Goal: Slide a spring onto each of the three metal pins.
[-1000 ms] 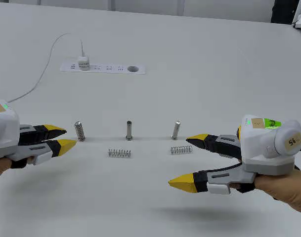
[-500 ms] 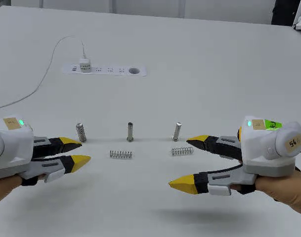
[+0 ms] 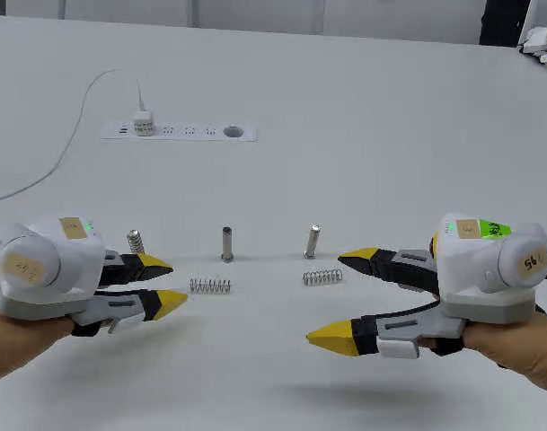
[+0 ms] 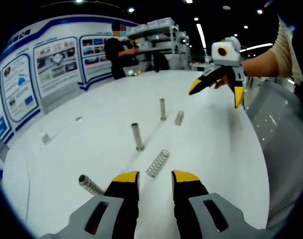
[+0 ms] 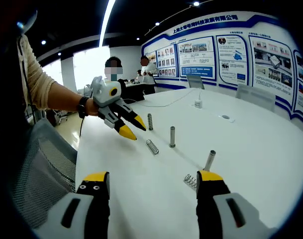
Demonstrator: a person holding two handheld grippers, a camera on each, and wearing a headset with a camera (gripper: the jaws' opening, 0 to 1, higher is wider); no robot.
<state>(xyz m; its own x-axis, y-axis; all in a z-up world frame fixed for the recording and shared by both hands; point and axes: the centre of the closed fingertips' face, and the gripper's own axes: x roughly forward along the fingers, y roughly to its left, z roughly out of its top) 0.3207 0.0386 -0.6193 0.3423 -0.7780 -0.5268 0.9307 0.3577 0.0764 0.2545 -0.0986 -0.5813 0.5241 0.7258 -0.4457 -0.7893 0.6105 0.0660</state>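
Observation:
Three metal pins stand in a row on the white table (image 3: 363, 162). The left pin (image 3: 136, 241) wears a spring and is partly hidden behind my left gripper (image 3: 170, 282). The middle pin (image 3: 227, 243) and right pin (image 3: 313, 241) are bare. One loose spring (image 3: 210, 285) lies in front of the middle pin, just right of the left gripper's open jaws. In the left gripper view that spring (image 4: 157, 163) lies just ahead of the jaws. Another loose spring (image 3: 322, 277) lies by the right pin, left of my right gripper (image 3: 331, 298), which is wide open and holds nothing.
A white power strip (image 3: 179, 132) with a plugged charger (image 3: 143, 123) and its cable lies at the back left. A mesh chair (image 5: 37, 169) stands beside the table. People stand far off in the room.
My left gripper has moved right, toward the loose spring by the middle pin, and now covers part of the sprung left pin. The right gripper has stayed put.

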